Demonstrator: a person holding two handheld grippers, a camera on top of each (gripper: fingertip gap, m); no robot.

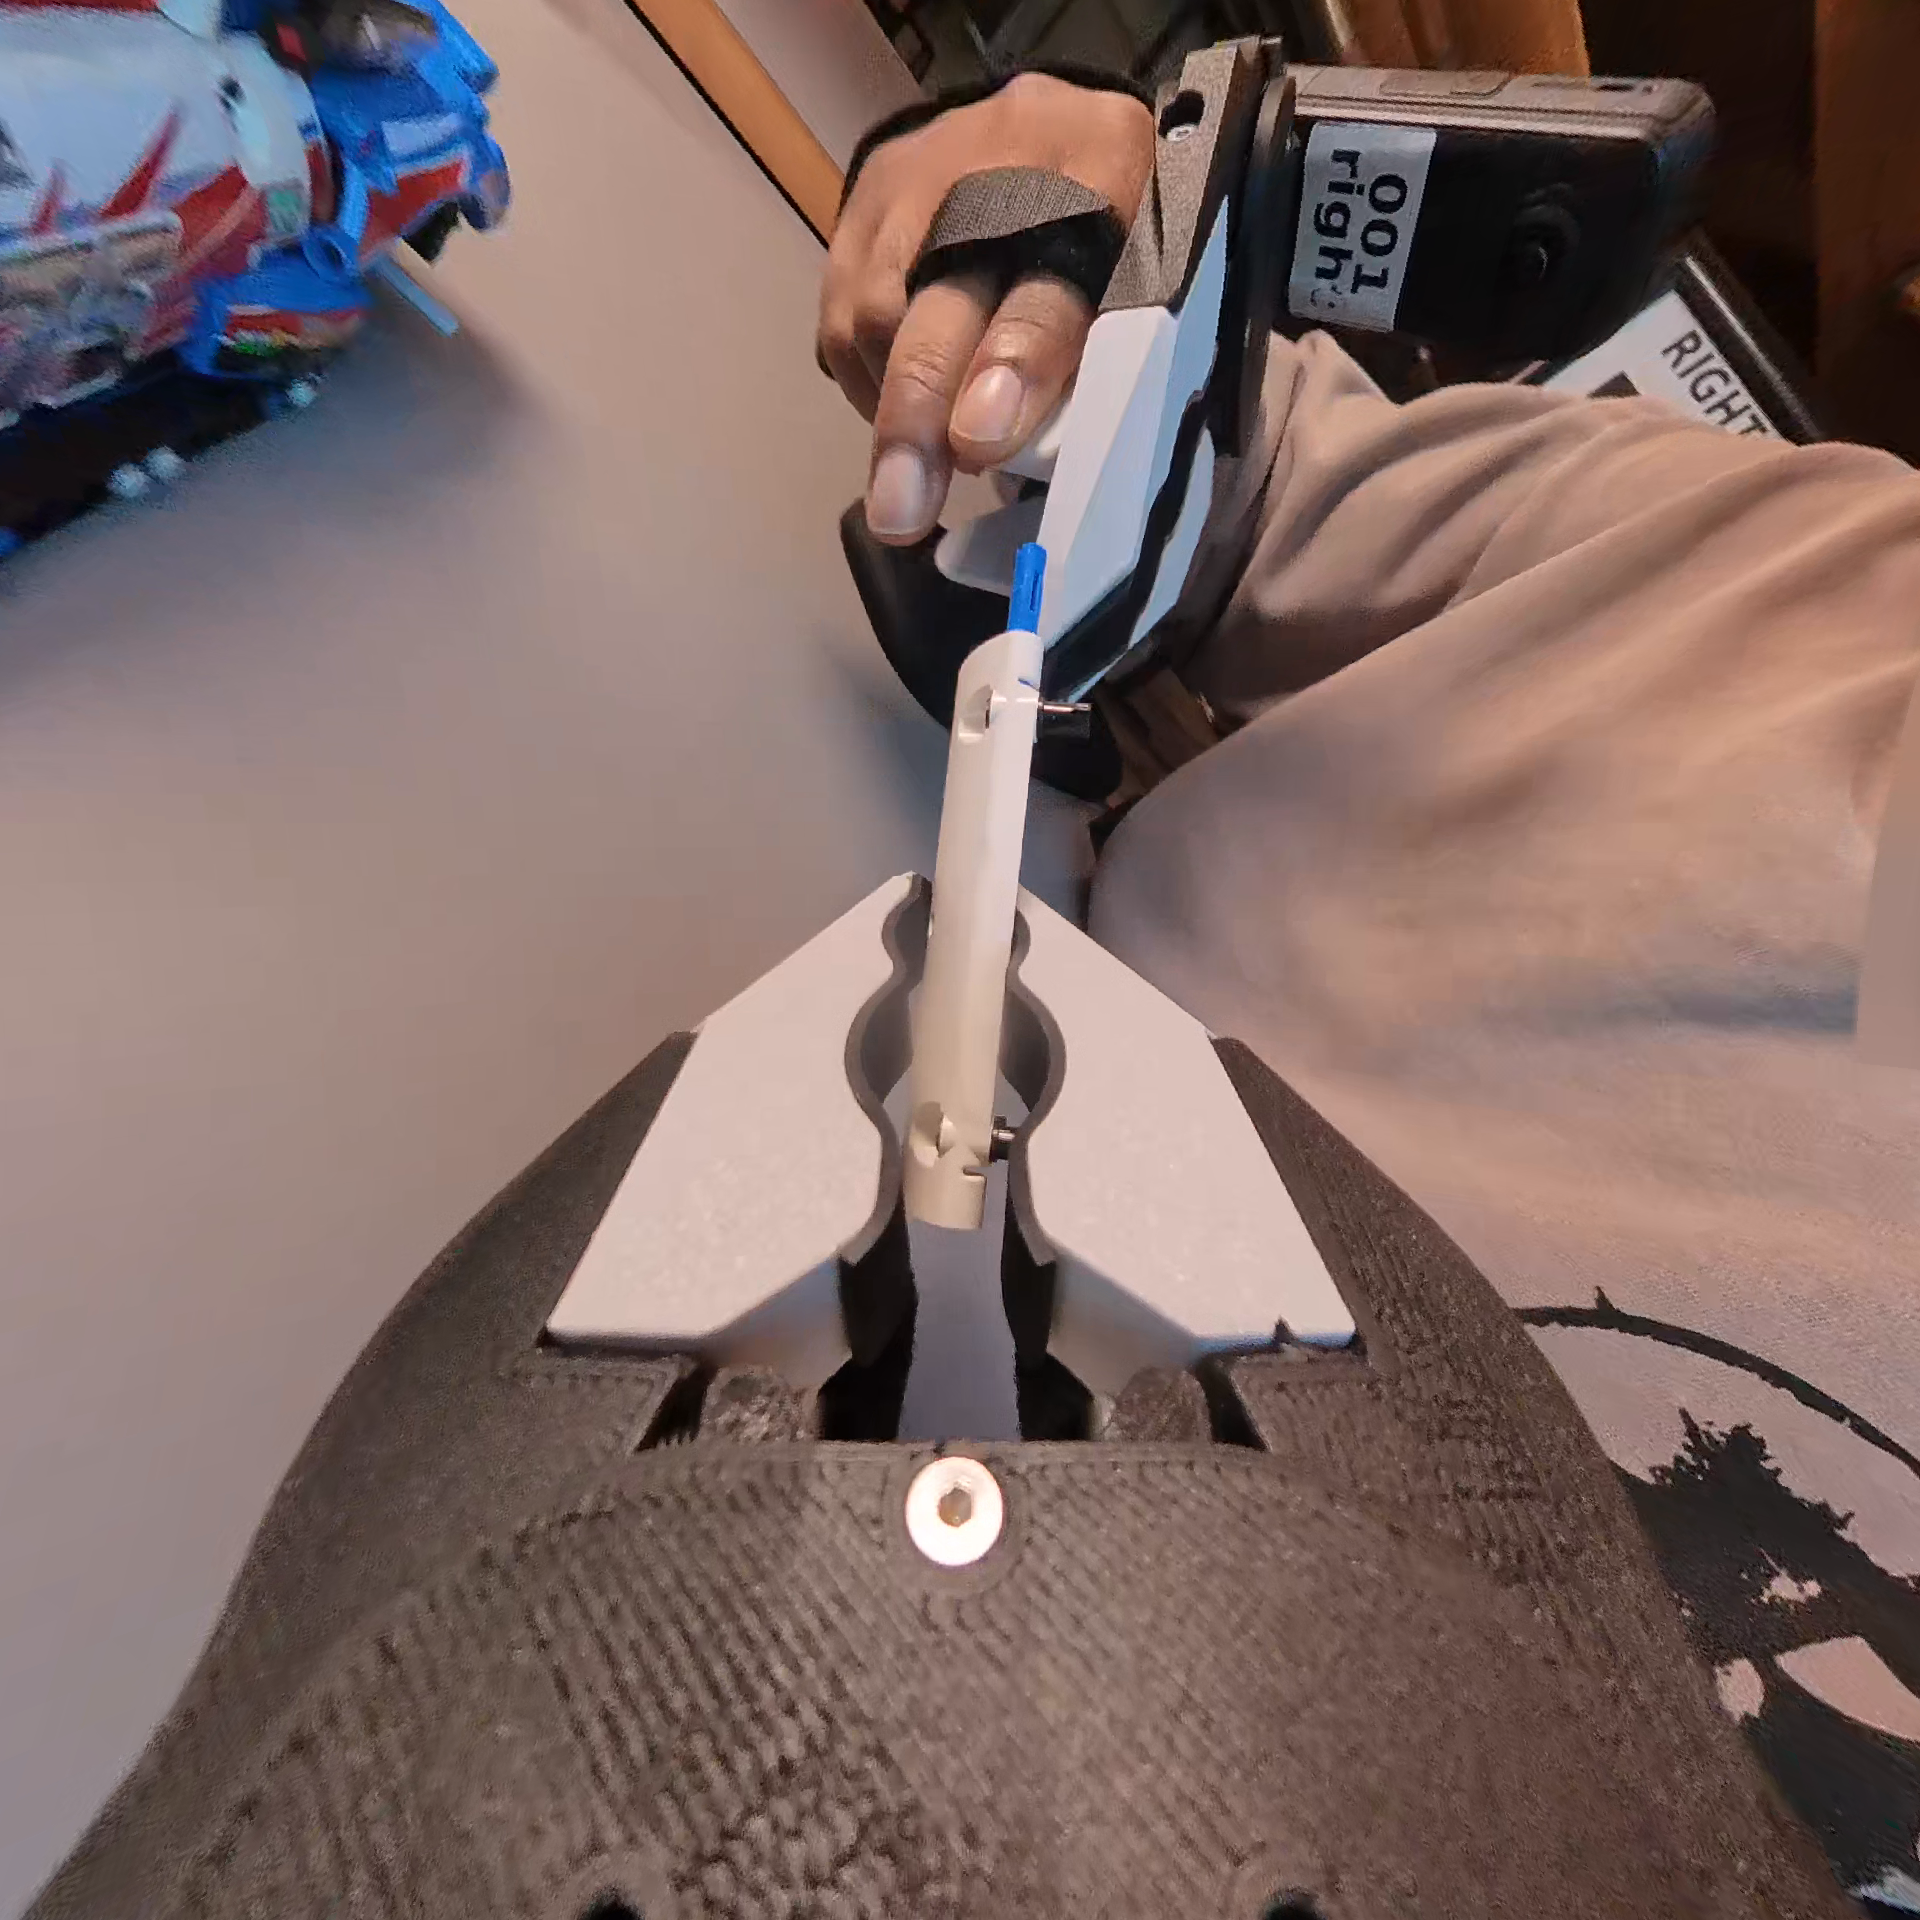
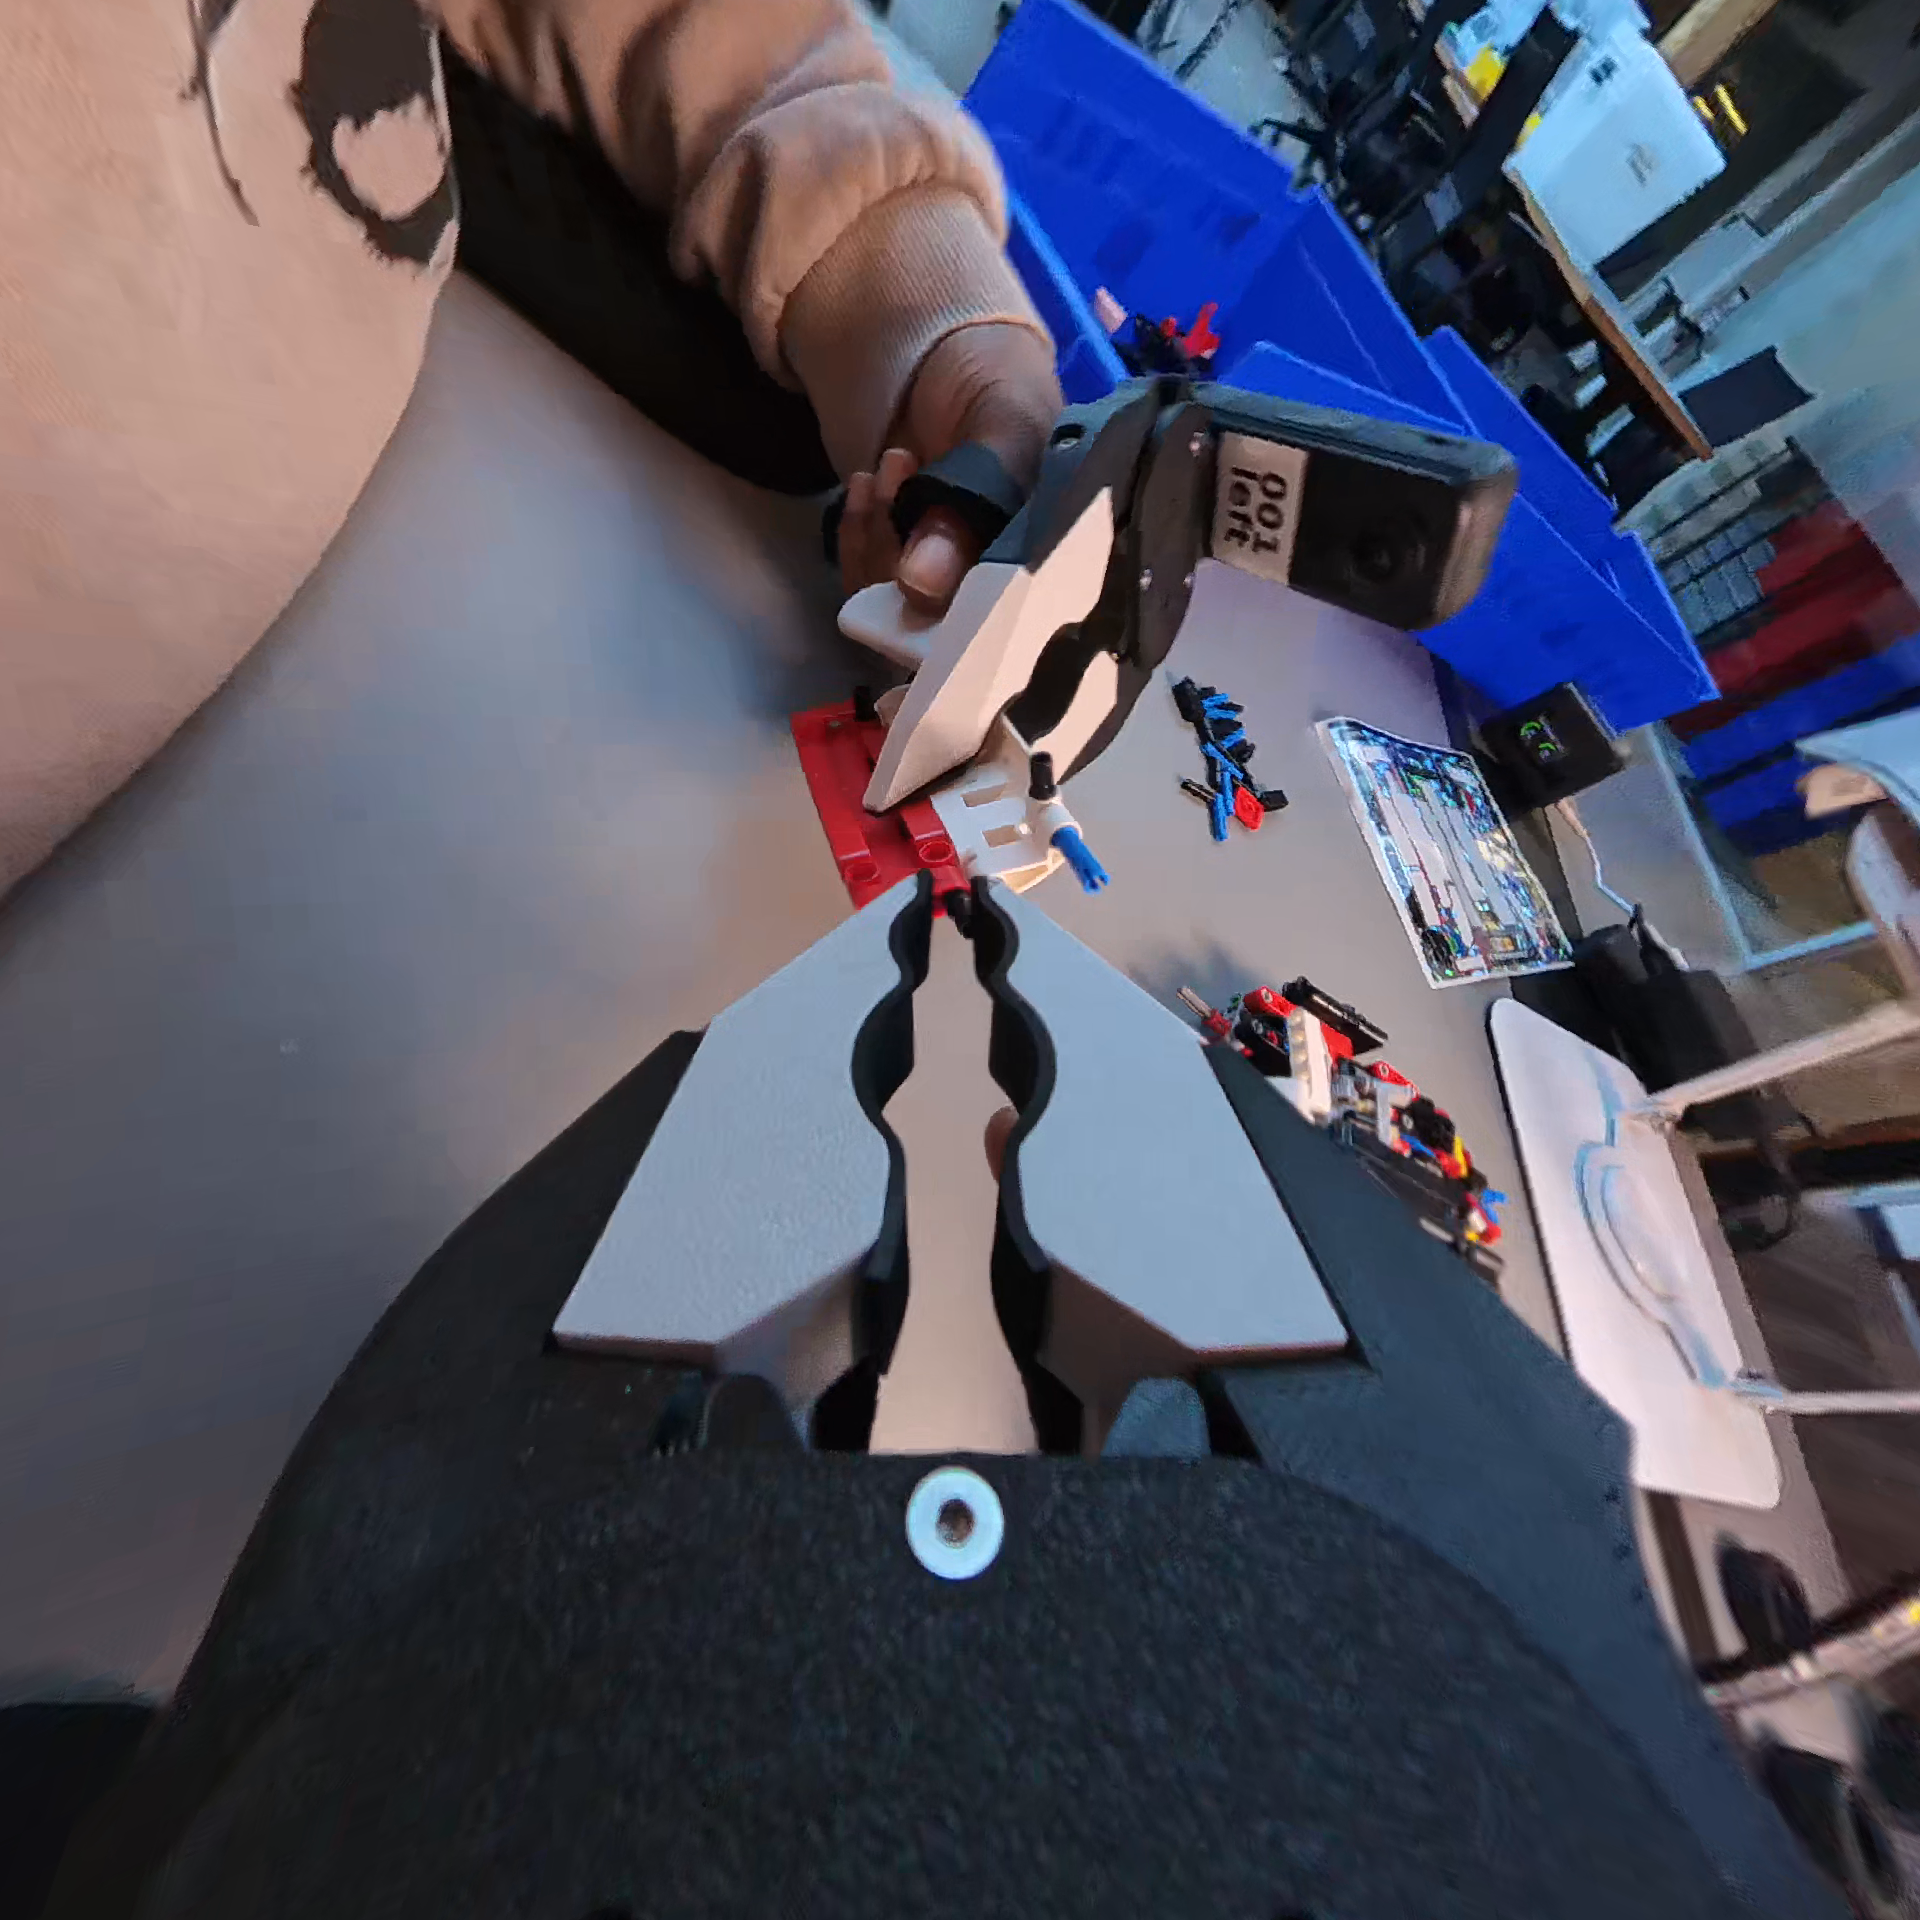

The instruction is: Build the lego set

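My left gripper (image 1: 966,909) is shut on a flat red and white panel assembly (image 1: 971,935), seen edge-on and held above the grey table. A blue pin (image 1: 1027,587) sticks out of its far end. In the right wrist view the same assembly (image 2: 868,831) shows its red plate, white plate, blue pin (image 2: 1081,860) and an upright black pin (image 2: 1042,774), with the left gripper (image 2: 894,795) clamped on it. My right gripper (image 2: 951,896) is shut on a small black pin (image 2: 962,902) at the assembly's edge; this pin also shows in the left wrist view (image 1: 1065,708) beside the right gripper (image 1: 1070,675).
A blue, white and red lego car (image 1: 208,208) stands at the table's far left. A pile of loose pins (image 2: 1221,748), a printed sheet (image 2: 1444,852), a partial lego build (image 2: 1361,1081), a white tray (image 2: 1631,1247) and blue bins (image 2: 1351,312) lie beyond the grippers. My left and right fingertips are right by each other.
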